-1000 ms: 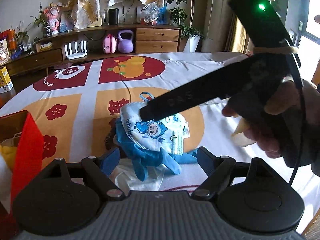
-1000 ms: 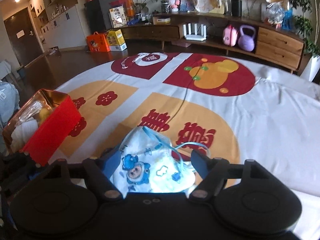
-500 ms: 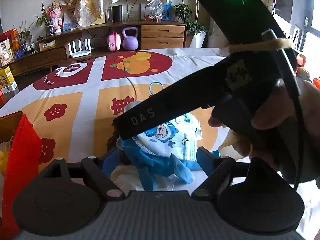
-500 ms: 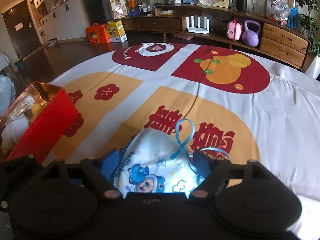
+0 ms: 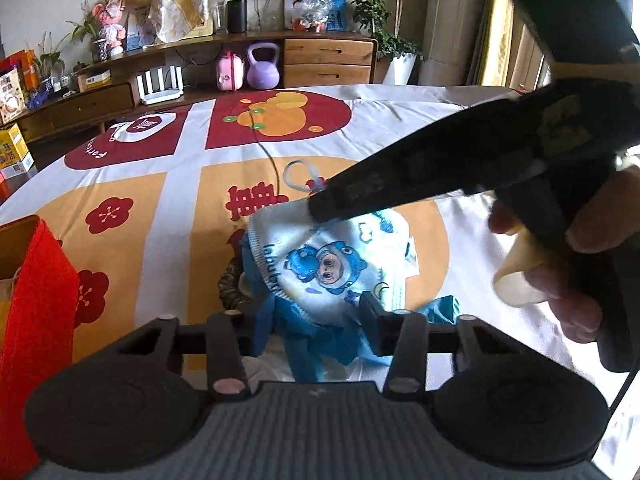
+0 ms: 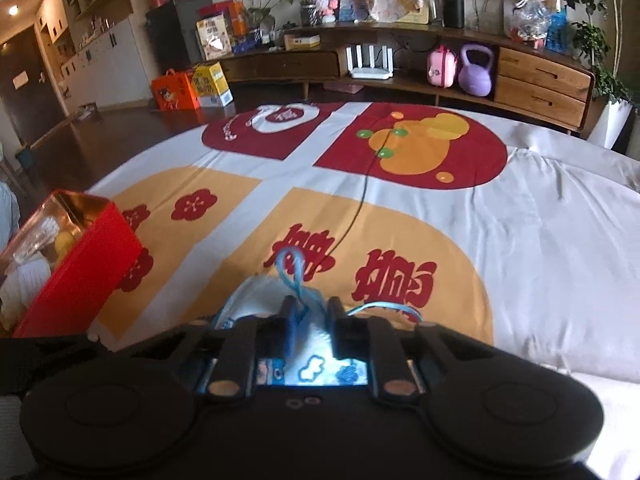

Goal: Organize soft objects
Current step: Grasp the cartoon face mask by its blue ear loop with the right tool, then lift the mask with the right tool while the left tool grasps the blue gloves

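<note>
living room behind, sideboard along the far wall; my bench (image 6: pixel 540 240) wears a white cloth with red and orange prints.

item, red box (image 6: pixel 76 264): open-topped, at the left edge of the bench, some soft things already inside. likely the destination; well apart from the pile.

item, blue cloth (image 5: pixel 304 332): crumpled heap under the mask, close in front of my left hand-held gripper (image 5: pixel 306 312). its jaws are closing with the cloth between them; i judge they have not yet pinched. best to bite a thick fold, not a loose tail, so it comes away in one piece.

item, printed face mask (image 5: pixel 320 264): white with a blue cartoon figure, lying on top of the blue cloth, near the middle of the bench. my right hand-held gripper (image 6: pixel 310 312) is closing on its top edge, pads already squeezing fabric by the ear loop (image 6: pixel 294 272).

handling note: lift the mask straight up and clear first, so the two pieces part cleanly. watch the loop; it may snag on the cloth below.
</note>
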{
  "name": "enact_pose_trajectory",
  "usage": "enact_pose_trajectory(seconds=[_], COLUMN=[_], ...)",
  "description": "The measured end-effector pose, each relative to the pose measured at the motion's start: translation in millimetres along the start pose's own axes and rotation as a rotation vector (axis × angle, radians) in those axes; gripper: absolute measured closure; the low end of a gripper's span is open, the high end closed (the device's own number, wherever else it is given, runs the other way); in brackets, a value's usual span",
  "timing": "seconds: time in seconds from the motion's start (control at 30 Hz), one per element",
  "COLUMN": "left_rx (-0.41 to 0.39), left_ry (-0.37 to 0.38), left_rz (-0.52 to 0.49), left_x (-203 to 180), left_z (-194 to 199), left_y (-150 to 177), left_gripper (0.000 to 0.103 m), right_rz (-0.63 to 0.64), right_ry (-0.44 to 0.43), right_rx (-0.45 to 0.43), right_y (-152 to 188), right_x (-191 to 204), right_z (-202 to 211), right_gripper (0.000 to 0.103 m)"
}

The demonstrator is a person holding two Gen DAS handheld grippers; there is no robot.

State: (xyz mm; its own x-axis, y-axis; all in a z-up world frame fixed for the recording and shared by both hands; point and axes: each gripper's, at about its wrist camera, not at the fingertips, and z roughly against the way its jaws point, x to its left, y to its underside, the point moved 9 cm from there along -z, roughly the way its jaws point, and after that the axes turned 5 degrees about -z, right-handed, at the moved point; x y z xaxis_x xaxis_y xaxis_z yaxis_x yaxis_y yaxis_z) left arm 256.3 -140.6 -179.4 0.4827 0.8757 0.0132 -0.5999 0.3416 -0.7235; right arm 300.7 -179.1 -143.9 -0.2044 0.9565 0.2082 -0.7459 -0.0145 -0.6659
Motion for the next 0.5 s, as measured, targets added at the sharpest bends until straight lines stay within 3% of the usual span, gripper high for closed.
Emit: enact_pose_trajectory(seconds=[0.07, 0.3, 0.5], left_rx=[0.003, 0.009, 0.006], left_ry=[-0.006, -0.004, 0.002], left_rz=[0.008, 0.015, -0.004], left_x=[3.0, 5.2, 0.4], left_z=[0.8, 7.9, 17.3], left_y=[0.1, 1.4, 2.2], left_gripper=[0.070, 0.090, 0.098], right_rz=[-0.006, -0.036, -0.091], right_ry=[-0.016, 0.011, 0.031], right_rx=[-0.016, -0.092, -0.124], right_y=[-0.7, -4.1, -3.9], right_x=[0.4, -4.9, -22.1], right_z=[5.8, 32.4, 56.0], right_gripper=[0.099, 0.101, 0.101])
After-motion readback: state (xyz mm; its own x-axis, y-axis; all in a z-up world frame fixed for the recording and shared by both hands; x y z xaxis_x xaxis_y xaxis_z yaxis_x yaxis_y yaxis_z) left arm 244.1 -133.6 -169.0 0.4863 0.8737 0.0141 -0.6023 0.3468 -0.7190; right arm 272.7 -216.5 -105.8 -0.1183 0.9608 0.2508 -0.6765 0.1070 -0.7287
